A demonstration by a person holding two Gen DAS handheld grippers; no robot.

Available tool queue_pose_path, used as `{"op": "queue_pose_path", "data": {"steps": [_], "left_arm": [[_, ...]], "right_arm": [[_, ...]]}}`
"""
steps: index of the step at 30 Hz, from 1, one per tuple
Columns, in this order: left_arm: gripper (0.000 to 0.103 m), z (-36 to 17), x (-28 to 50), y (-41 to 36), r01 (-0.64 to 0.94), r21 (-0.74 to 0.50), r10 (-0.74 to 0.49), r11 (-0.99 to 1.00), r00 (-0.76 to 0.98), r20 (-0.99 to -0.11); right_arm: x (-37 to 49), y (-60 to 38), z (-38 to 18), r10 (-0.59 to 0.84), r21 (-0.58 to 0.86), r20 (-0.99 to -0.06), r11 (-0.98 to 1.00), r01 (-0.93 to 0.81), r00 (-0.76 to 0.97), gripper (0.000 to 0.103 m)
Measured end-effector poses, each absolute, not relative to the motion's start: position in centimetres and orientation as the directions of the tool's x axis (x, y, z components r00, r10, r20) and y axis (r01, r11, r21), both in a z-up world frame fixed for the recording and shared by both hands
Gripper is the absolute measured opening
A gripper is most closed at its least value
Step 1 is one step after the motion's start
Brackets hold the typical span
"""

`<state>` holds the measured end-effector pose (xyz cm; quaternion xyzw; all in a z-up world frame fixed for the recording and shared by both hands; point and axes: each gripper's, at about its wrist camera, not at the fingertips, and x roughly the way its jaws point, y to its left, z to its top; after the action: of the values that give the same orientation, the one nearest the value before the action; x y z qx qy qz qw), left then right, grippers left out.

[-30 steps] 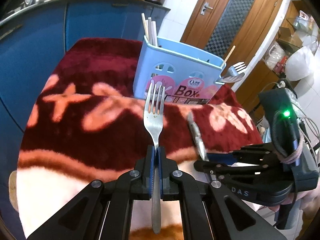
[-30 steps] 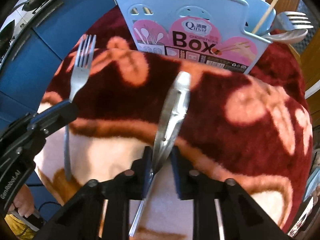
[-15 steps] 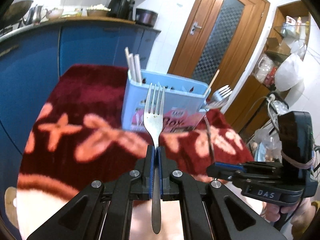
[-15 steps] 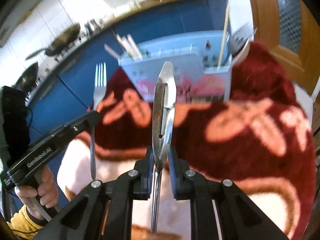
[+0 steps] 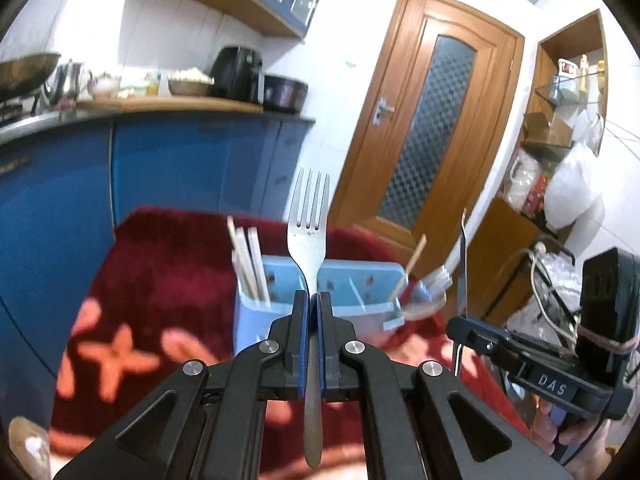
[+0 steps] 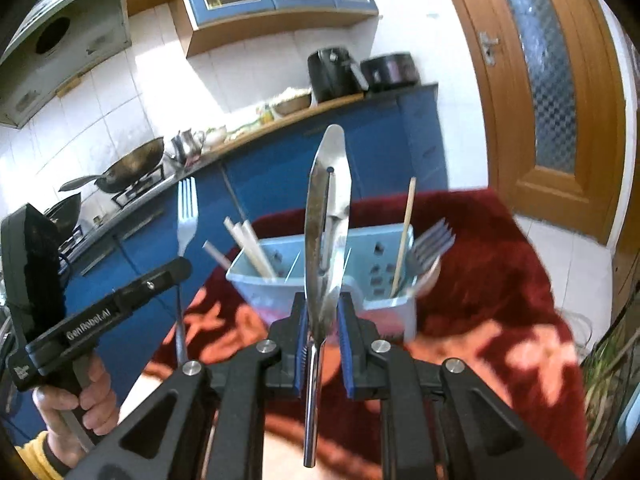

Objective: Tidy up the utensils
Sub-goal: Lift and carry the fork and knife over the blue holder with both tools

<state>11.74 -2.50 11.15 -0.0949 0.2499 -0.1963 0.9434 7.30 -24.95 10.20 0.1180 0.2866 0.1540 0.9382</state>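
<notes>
My left gripper [image 5: 313, 300] is shut on the neck of a steel fork [image 5: 308, 232], tines up. It hangs in the air in front of the light-blue utensil box [image 5: 360, 284]. My right gripper [image 6: 322, 308] is shut on a steel peeler [image 6: 326, 216] that stands upright, just before the box [image 6: 380, 264]. From the right wrist view the left gripper [image 6: 180, 270] and its fork [image 6: 187, 216] are at the left. The box holds pale chopsticks [image 6: 248, 244], a wooden stick [image 6: 404, 236] and forks [image 6: 432, 248].
The box stands on a red blanket [image 6: 500, 280] with orange shapes. Blue kitchen cabinets [image 5: 160, 168] run behind it, with pans and pots on the counter. A wooden door [image 5: 432, 120] is at the back right. A person's hand [image 6: 80, 396] grips the left handle.
Both grippers have risen off the blanket with their utensils and tilted up. The box, seen from the front before, now shows its open top below the fork and peeler.
</notes>
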Motion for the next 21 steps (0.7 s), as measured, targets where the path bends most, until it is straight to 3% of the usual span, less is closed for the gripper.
{"op": "queue_pose_path", "data": {"steps": [21], "left_arm": [[0.003, 11.3, 19.6, -3.6, 0.229, -0.212, -0.278, 0.95, 0.93, -0.242]], "right_arm": [[15.0, -25.0, 11.5, 0.22, 0.176, -0.285, 0.969, -0.175, 0.933, 0.016]]}}
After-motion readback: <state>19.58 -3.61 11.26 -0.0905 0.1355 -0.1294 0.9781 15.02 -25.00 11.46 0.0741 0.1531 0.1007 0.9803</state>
